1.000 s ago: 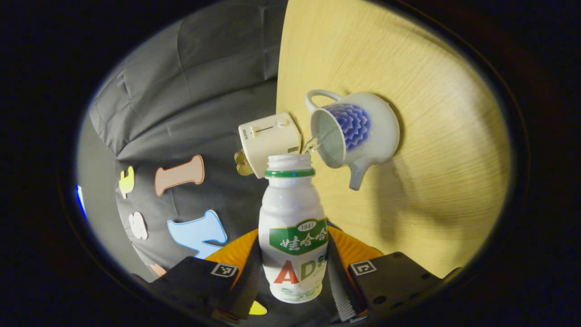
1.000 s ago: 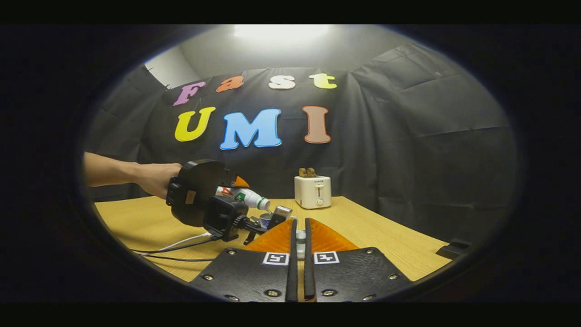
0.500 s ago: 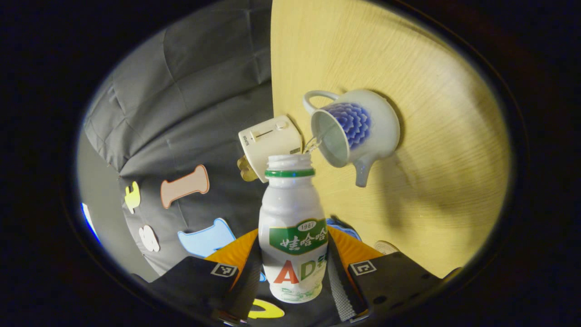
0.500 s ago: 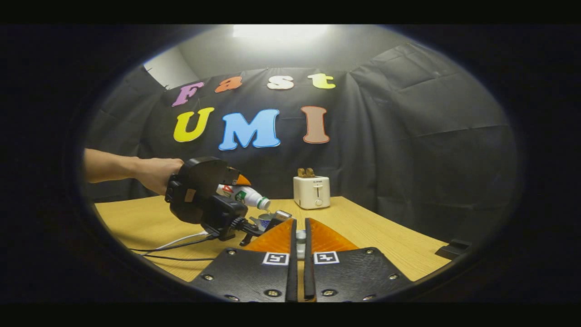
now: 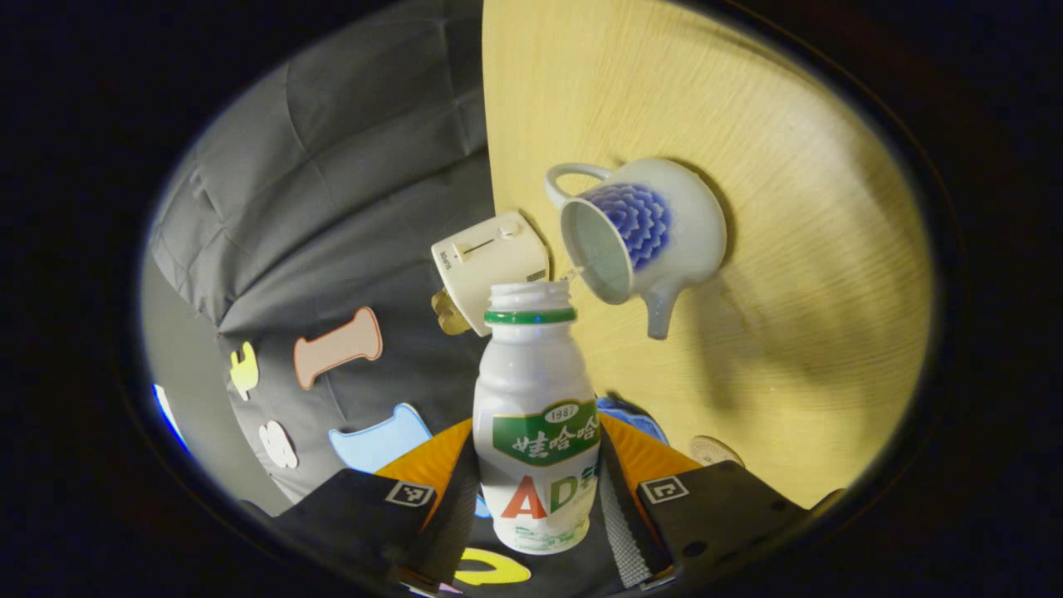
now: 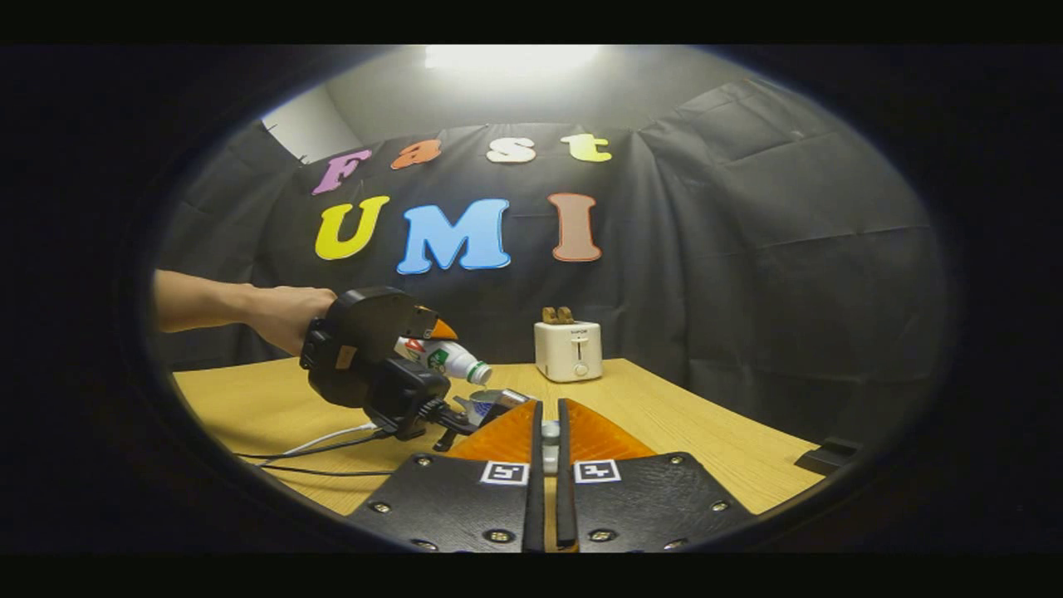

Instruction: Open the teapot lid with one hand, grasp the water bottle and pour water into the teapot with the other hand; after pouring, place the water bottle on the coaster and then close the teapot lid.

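Our left tongs clamp the water bottle, tipped with its mouth just beside the open teapot rim, mid-desk. Our right tongs are nearly closed on a small pale piece, probably the lid. Any drift could send the stream over the rim, and tilting back late risks drips. The coaster lies near the desk's edge.

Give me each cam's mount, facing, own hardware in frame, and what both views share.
Left gripper view: rides the left gripper, rolled sideways, facing water bottle, open teapot and table; own fingers grip the bottle.
Right gripper view: rides the right gripper, level, facing the booth wall; own fingers pinch a small white knob, likely the lid's; a hand holds the left gripper.
Shared: bottle, table, toaster.
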Demonstrator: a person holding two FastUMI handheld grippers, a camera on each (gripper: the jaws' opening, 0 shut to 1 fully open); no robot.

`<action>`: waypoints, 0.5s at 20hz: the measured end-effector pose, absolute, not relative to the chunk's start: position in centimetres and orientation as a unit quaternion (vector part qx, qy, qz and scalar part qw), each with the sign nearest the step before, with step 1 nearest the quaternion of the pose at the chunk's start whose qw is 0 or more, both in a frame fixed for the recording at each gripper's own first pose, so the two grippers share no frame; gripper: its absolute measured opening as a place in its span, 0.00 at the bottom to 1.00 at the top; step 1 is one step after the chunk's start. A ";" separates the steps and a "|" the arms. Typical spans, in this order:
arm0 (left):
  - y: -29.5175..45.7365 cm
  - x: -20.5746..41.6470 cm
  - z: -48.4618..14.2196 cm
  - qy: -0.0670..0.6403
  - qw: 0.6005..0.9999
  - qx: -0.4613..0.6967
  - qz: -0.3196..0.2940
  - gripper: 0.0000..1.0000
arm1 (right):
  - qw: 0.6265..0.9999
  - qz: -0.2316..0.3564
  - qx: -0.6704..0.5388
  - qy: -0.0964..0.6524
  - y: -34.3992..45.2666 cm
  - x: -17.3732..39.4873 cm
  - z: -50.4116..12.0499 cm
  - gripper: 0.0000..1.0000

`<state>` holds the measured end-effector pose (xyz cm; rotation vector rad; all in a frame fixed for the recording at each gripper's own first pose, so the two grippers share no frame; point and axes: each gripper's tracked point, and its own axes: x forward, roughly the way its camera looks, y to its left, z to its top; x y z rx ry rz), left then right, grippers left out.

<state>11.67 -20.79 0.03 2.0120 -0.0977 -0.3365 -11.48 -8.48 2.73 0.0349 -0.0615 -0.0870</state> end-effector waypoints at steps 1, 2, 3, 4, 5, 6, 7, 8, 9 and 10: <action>-20.8 11.6 0.0 -0.040 0.522 0.840 -0.142 0.80 | 0.998 -0.044 0.017 -0.031 -8.5 -11.4 2.7 0.06; -20.9 11.6 -0.1 -0.041 0.522 0.840 -0.142 0.75 | 0.998 -0.044 0.017 -0.031 -8.5 -11.4 2.7 0.06; -20.8 11.7 -0.1 -0.040 0.522 0.840 -0.142 0.80 | 0.998 -0.044 0.016 -0.031 -8.6 -11.3 2.7 0.06; -20.8 11.7 -0.3 -0.040 0.521 0.841 -0.143 0.75 | 0.998 -0.045 0.017 -0.031 -8.6 -11.3 2.7 0.06; -20.8 11.9 -0.5 -0.040 0.519 0.842 -0.144 0.75 | 0.998 -0.045 0.016 -0.031 -8.6 -11.2 2.6 0.06; -20.8 11.9 -0.7 -0.039 0.517 0.843 -0.144 0.80 | 0.998 -0.045 0.016 -0.031 -8.6 -11.1 2.6 0.06; -20.8 11.9 -0.7 -0.038 0.516 0.843 -0.146 0.75 | 0.998 -0.045 0.016 -0.031 -8.7 -11.1 2.5 0.06; -20.9 12.0 -0.7 -0.039 0.515 0.843 -0.146 0.75 | 0.998 -0.045 0.016 -0.030 -8.7 -11.0 2.5 0.06; -20.9 12.0 -0.7 -0.039 0.515 0.844 -0.147 0.75 | 0.998 -0.045 0.015 -0.031 -8.7 -10.9 2.4 0.06; -20.8 12.1 -0.8 -0.036 0.514 0.844 -0.147 0.80 | 0.998 -0.046 0.015 -0.033 -8.8 -10.8 2.5 0.06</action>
